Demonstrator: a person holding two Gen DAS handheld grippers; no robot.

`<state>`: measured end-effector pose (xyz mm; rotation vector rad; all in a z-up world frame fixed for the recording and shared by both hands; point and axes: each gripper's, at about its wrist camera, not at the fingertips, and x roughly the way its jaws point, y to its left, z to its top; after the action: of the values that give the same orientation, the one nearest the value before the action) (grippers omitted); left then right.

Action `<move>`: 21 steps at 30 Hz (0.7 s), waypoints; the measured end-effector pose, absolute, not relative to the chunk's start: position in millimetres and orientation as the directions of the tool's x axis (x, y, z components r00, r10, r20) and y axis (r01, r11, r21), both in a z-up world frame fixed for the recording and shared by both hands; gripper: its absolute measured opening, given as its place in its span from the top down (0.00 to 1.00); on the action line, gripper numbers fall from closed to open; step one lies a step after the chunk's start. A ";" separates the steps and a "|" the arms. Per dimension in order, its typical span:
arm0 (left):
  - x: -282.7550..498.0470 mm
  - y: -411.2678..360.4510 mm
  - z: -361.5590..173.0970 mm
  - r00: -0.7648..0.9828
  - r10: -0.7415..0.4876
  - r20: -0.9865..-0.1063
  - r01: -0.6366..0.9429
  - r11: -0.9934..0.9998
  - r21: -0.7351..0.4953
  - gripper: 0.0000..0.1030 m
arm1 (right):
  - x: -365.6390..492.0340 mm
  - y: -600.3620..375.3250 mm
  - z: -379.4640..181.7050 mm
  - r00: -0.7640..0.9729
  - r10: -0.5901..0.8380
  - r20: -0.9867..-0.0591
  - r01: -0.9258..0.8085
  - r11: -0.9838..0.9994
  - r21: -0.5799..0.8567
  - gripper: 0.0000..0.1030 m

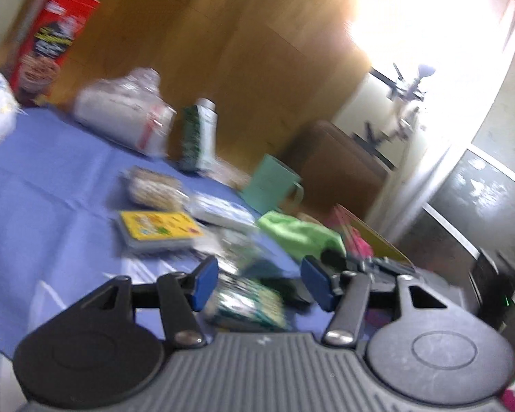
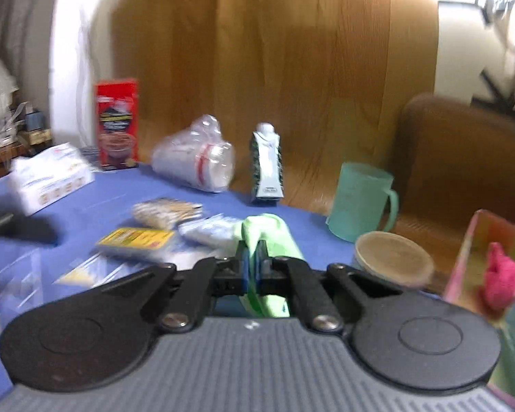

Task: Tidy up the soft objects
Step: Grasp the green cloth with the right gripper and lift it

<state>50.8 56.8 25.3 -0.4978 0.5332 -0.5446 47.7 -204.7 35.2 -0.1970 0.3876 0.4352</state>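
Note:
My right gripper (image 2: 253, 261) is shut on a light green cloth (image 2: 269, 237), which drapes over and between its fingers above the blue tablecloth (image 2: 113, 189). The same green cloth (image 1: 297, 231) shows in the left wrist view, with the right gripper's black body (image 1: 370, 266) beside it. My left gripper (image 1: 259, 279) is open and empty over a green-patterned packet (image 1: 247, 304). A pink soft item (image 2: 503, 279) lies in a pink-edged box (image 2: 470, 240) at the right.
On the table are a red cereal box (image 2: 117, 123), a sleeve of plastic cups (image 2: 197, 159), a small carton (image 2: 266, 164), a teal mug (image 2: 360, 201), a round lid (image 2: 393, 257), a yellow packet (image 2: 137, 238), snack bags (image 2: 164, 211) and a white pack (image 2: 48, 178).

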 end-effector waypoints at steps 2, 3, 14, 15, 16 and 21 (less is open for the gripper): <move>48.2 41.0 26.2 0.684 -0.642 -0.347 0.386 0.722 -0.575 0.38 | 13.7 -210.8 31.8 0.826 0.385 -0.411 -0.471 0.872 -0.130 0.94; 45.6 31.8 25.9 0.664 -0.658 -0.354 0.401 0.713 -0.575 0.36 | 2.9 -212.6 27.6 0.816 0.393 -0.423 -0.485 0.864 -0.132 0.94; 24.8 -49.0 -0.9 0.476 -0.627 -0.617 0.458 0.775 -0.435 0.51 | -54.5 -219.1 -6.8 0.663 0.543 -0.516 -0.622 0.783 0.024 0.87; 24.9 -46.4 -3.3 0.477 -0.624 -0.619 0.440 0.779 -0.446 0.51 | -54.6 -219.8 -5.3 0.669 0.539 -0.512 -0.619 0.785 0.019 0.83; 24.9 -42.0 -4.8 0.479 -0.624 -0.617 0.420 0.780 -0.463 0.51 | -52.0 -220.0 -5.9 0.655 0.545 -0.523 -0.624 0.780 0.032 0.76; 30.1 -32.8 -5.9 0.508 -0.601 -0.617 0.369 0.799 -0.475 0.55 | -45.1 -222.5 -14.6 0.701 0.479 -0.528 -0.557 0.831 0.014 0.29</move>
<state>30.1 -32.8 -5.9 -0.2996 0.8555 -0.5949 -45.1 -222.5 -14.6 -0.1507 0.5439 0.5789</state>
